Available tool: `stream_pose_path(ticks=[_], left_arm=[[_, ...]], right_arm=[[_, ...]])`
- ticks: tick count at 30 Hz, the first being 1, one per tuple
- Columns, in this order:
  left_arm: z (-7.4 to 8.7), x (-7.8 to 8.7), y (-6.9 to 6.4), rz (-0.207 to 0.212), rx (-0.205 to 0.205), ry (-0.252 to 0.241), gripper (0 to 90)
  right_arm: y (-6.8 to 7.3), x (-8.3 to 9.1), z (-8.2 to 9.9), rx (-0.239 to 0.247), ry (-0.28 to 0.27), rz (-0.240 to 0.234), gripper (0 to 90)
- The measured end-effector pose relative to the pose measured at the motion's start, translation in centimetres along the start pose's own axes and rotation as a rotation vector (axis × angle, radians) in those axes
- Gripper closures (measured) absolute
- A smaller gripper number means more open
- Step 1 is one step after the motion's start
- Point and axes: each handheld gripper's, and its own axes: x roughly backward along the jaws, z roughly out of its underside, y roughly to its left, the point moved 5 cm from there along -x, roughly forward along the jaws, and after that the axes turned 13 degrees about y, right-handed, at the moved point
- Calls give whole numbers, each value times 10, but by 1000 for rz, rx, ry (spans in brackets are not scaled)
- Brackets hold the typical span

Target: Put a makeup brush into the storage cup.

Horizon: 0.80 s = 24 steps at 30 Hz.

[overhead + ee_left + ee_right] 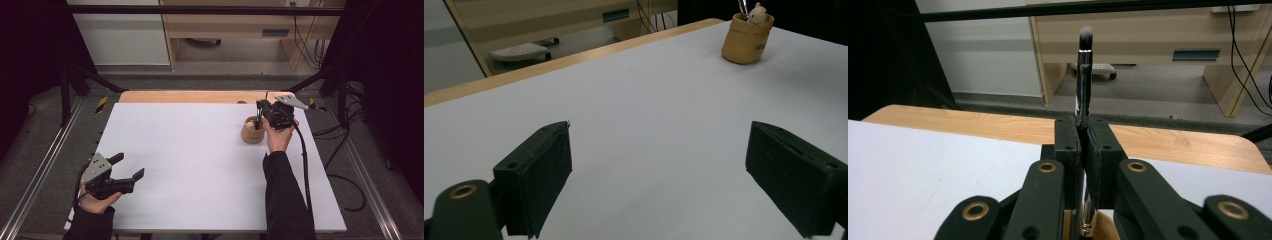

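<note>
A tan round holder (pixel 252 134) with a small pale figure on its rim stands on the white table top (pixel 200 165) at the far right. My right gripper (pixel 259 107) is just above it, shut on a thin brush (pixel 1084 75) with a silver ferrule and pale bristle tip. The brush stands upright, bristles up, and its lower end reaches down into the holder. In the right gripper view the jaws meet on the brush handle, right gripper (pixel 1083 137). My left gripper (pixel 130 166) rests low at the near left, open and holding nothing, left gripper (pixel 661 135). The holder (pixel 746 42) lies far ahead of it.
A wooden strip (pixel 195 96) borders the table's far edge. Beyond it are a wooden cabinet (pixel 240 25) and hanging cables (pixel 305 45). Black frame bars (pixel 75 75) stand at both far corners. A cable (pixel 302 165) trails from the right gripper along the sleeve.
</note>
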Motion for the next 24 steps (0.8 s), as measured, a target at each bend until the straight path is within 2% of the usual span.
stream_pose_path(ticks=[19, 22, 24], left_arm=[[0, 1, -1, -2, -2, -4, 103], [0, 1, -1, -1, -1, -3, 102], [0, 1, -1, -1, -3, -4, 102]], right_arm=[[4, -10, 15, 0, 92, -11, 854], [2, -11, 20, -25, 98, -17, 853], [0, -13, 24, -20, 113, -15, 853]])
